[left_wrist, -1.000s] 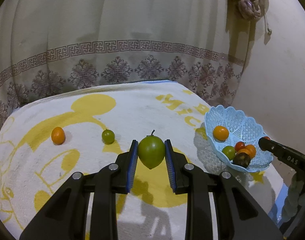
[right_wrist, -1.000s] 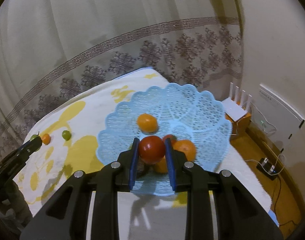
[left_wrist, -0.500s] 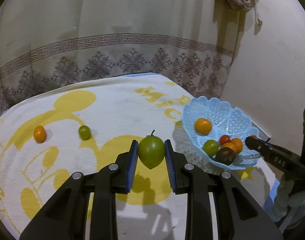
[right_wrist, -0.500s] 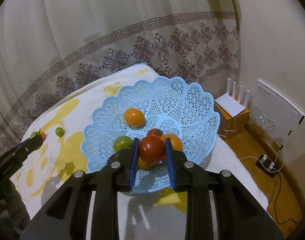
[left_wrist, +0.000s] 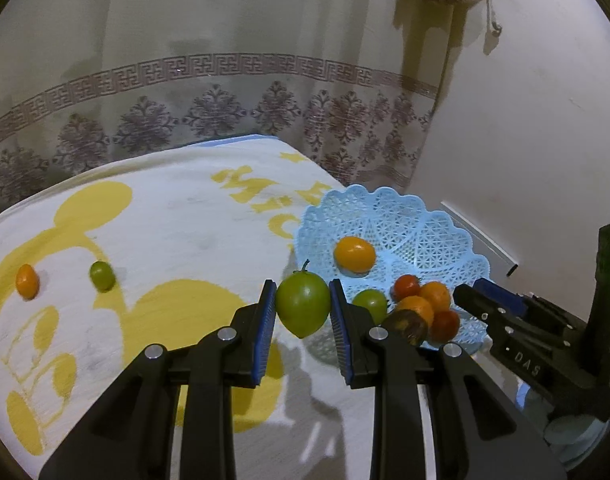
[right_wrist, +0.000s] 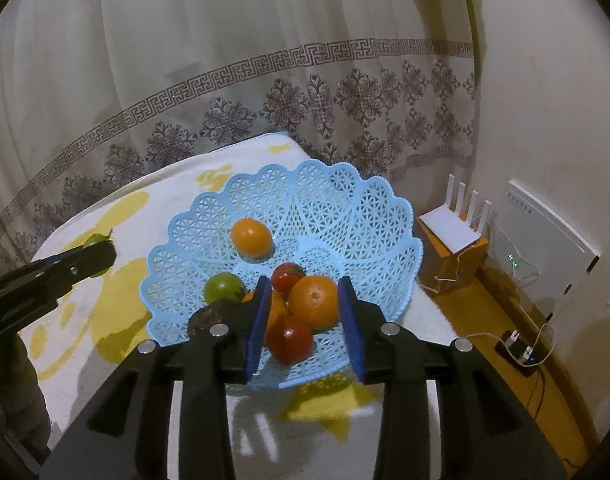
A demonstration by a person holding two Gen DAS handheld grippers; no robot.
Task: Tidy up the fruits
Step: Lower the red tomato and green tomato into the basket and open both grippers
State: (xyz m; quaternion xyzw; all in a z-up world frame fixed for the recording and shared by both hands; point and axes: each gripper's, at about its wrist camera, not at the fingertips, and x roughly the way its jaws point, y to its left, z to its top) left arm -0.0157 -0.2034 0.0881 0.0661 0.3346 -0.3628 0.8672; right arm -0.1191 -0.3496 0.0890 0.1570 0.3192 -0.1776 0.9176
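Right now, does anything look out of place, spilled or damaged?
Mostly tidy. One dark, browned fruit at the near rim of the blue basket looks spoiled beside the bright ones. Two small fruits, orange and green, lie loose on the towel.

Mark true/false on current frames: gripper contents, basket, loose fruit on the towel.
1. The left gripper clamps a large green tomato. True.
2. The right gripper grips a red tomato. False: its jaws are opening, and the tomato lies in the basket.
3. The light blue plastic lattice basket is empty. False: it holds several fruits.
4. A small orange fruit and a small green fruit lie on the yellow-and-white towel. True.
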